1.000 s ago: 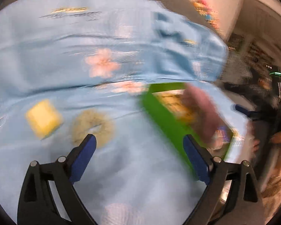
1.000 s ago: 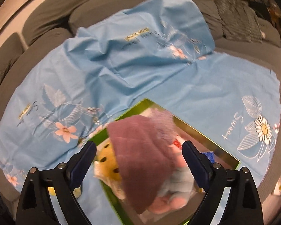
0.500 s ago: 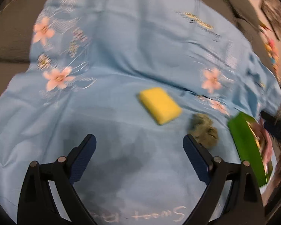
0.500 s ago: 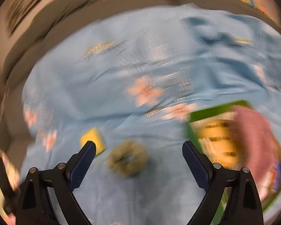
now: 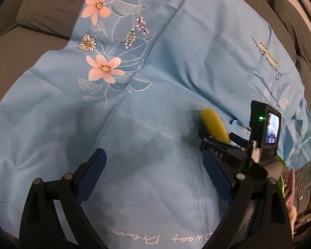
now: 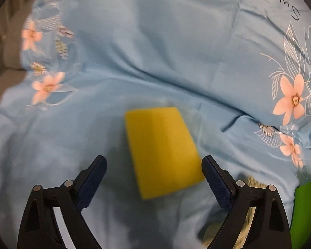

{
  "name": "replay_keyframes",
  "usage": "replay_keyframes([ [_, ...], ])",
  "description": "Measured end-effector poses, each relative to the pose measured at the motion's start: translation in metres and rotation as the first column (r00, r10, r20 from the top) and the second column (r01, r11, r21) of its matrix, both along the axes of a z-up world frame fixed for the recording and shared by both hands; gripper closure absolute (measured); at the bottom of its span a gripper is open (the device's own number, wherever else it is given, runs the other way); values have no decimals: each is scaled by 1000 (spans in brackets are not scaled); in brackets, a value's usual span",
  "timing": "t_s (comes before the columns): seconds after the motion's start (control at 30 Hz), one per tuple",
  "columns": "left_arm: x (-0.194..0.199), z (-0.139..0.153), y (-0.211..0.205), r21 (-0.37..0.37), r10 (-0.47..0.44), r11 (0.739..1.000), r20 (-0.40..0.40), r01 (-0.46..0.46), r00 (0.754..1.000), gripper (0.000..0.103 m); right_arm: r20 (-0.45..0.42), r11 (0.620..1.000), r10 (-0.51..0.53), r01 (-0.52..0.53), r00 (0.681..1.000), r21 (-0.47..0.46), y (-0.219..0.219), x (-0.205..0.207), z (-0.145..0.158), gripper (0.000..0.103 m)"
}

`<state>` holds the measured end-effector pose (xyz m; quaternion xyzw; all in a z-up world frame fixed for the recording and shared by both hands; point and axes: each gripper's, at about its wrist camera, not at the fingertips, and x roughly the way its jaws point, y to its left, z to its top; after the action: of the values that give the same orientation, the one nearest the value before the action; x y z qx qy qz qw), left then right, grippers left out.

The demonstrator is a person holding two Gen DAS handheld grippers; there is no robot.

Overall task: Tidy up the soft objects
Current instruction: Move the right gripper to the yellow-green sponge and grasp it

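Note:
A yellow sponge lies flat on the blue flowered sheet. My right gripper is open, its blue pads on either side of the sponge's near end, just above it. In the left wrist view the sponge shows edge-on at the right, with the right gripper's body and camera over it. My left gripper is open and empty over bare sheet, left of the sponge. A fuzzy olive scrunchie lies behind the right finger, partly hidden.
The green bin's edge is at the lower right, and it also shows in the left wrist view with pink soft things beside it. Grey sofa cushions border the sheet at the far left.
My right gripper has swung left from the green bin, past the scrunchie, and come down around the yellow sponge. My left gripper has turned left, away from the bin.

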<state>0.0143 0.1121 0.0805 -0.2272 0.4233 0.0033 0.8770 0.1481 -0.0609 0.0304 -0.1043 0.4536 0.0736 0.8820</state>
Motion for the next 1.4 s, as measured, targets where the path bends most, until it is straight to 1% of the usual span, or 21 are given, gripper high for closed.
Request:
replay_keyframes([
  [0.07, -1, 0, 1, -15, -1, 1000, -7, 1, 1000, 10, 26, 998, -48, 47, 999, 39, -10, 2, -1, 10],
  [0.1, -1, -1, 2, -26, -4, 1000, -6, 4, 1000, 10, 31, 995, -66, 64, 997, 72, -16, 2, 0, 18],
  [0.13, 0, -1, 3, -36, -6, 999, -4, 6, 1000, 10, 30, 993, -78, 75, 996, 92, -20, 1, 1, 33],
  [0.23, 0, -2, 2, -44, -6, 999, -4, 6, 1000, 10, 42, 994, -94, 91, 995, 64, -30, -9, 6, 60],
  [0.3, 0, -2, 0, -39, -8, 999, -5, 8, 1000, 10, 34, 992, -77, 73, 996, 100, -35, -16, 12, 65],
  [0.37, -1, -3, -1, -40, -4, 999, -6, 3, 1000, 10, 51, 992, -67, 61, 996, 113, -41, -31, 22, 67],
  [0.43, -2, -3, 0, -57, -1, 998, -2, 1, 1000, 10, 74, 992, -49, 40, 996, 117, -43, -51, 34, 67],
  [0.47, -2, -3, 1, -66, -2, 998, 1, 2, 1000, 10, 75, 992, -38, 29, 996, 121, -42, -54, 36, 68],
  [0.53, -2, -3, 2, -82, -9, 997, 5, 9, 1000, 10, 82, 993, -8, -1, 997, 119, -41, -82, 46, 68],
  [0.6, -3, -3, 1, -84, -19, 996, -2, 18, 1000, 10, 84, 997, 3, -10, 996, 81, -39, -103, 49, 68],
  [0.63, -3, -3, 1, -84, -22, 996, -6, 21, 1000, 10, 79, 999, 2, -6, 997, 47, -37, -118, 50, 68],
  [0.77, -5, -4, -1, -103, -36, 994, -12, 34, 999, 10, 43, 997, 49, -47, 998, -60, -23, -156, 36, 68],
  [0.8, -5, -4, -2, -107, -43, 993, -12, 42, 999, 10, 33, 994, 72, -69, 997, -84, -18, -162, 31, 68],
  [0.83, -5, -4, -4, -106, -56, 993, -14, 55, 998, 10, 14, 990, 109, -108, 994, -88, -13, -171, 25, 68],
  [0.9, -6, -5, -5, -95, -72, 993, -24, 70, 997, 10, -14, 986, 157, -158, 987, -59, -6, -179, 17, 67],
  [0.97, -9, -5, -4, -90, -64, 994, -30, 61, 997, 10, -58, 981, 191, -193, 980, -23, 0, -185, 11, 58],
  [1.0, -10, -6, -2, -93, -60, 994, -30, 57, 998, 10, -67, 980, 195, -196, 979, -20, 2, -187, 10, 47],
  [1.03, -11, -6, -1, -101, -62, 993, -30, 59, 998, 10, -63, 980, 196, -197, 979, -19, 3, -189, 11, 34],
  [1.1, -12, -7, 0, -115, -72, 991, -33, 67, 997, 10, -43, 981, 193, -193, 980, -4, 2, -195, 15, 24],
  [1.3, -16, -4, 3, -135, -74, 988, -26, 70, 997, 10, -28, 978, 166, -161, 986, 128, -14, -203, 38, 24],
  [1.4, -16, -7, 0, -141, -90, 986, -40, 84, 995, 10, -21, 967, 154, -146, 988, 210, -26, -202, 48, 20],
])
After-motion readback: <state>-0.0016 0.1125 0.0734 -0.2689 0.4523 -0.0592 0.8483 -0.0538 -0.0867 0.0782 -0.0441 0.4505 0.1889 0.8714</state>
